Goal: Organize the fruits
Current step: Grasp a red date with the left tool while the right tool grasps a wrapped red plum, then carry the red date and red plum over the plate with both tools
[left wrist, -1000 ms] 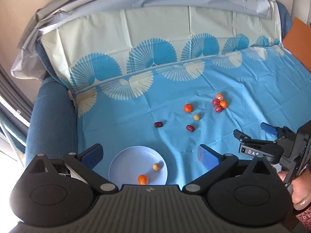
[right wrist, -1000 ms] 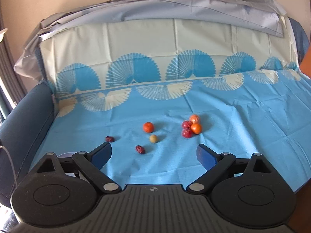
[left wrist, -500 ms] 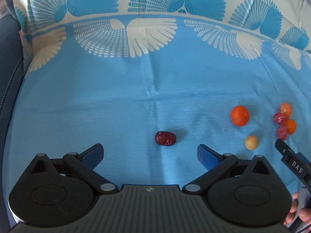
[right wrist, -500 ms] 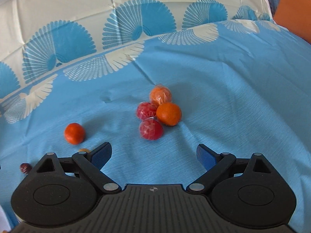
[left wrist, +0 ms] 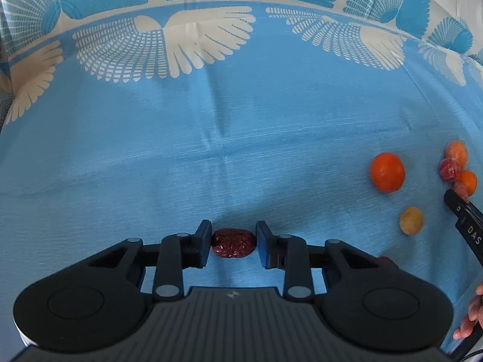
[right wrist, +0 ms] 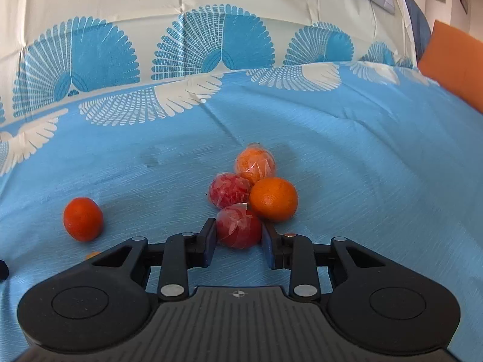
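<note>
Nearest in the left wrist view: left gripper [left wrist: 233, 242], jaws just drawn in, pads pressed against both ends of a wrinkled dark red date [left wrist: 233, 243] lying on the blue cloth [left wrist: 211, 150]. Off to the right, well apart from the date: a small yellowish round fruit [left wrist: 411, 220], then a bare orange mandarin [left wrist: 387, 172] a little farther. At the right edge, the tip of the right gripper [left wrist: 462, 202] reaching into a small cluster of fruit, with fingertips of a hand [left wrist: 471, 321] below it.

Nearest in the right wrist view: right gripper [right wrist: 239, 233], jaws just closed in, clamped on either side of a red plastic-wrapped fruit [right wrist: 239, 226] resting on the cloth. Touching it behind: another red wrapped fruit [right wrist: 229, 191] to the left, a bare orange [right wrist: 273, 199] to the right, and farthest an orange wrapped fruit [right wrist: 255, 163]. Apart on the left, the lone mandarin [right wrist: 83, 218]. Beyond, white fan patterns on the cloth, rising up a backrest; an orange cushion [right wrist: 452, 63] at far right.
</note>
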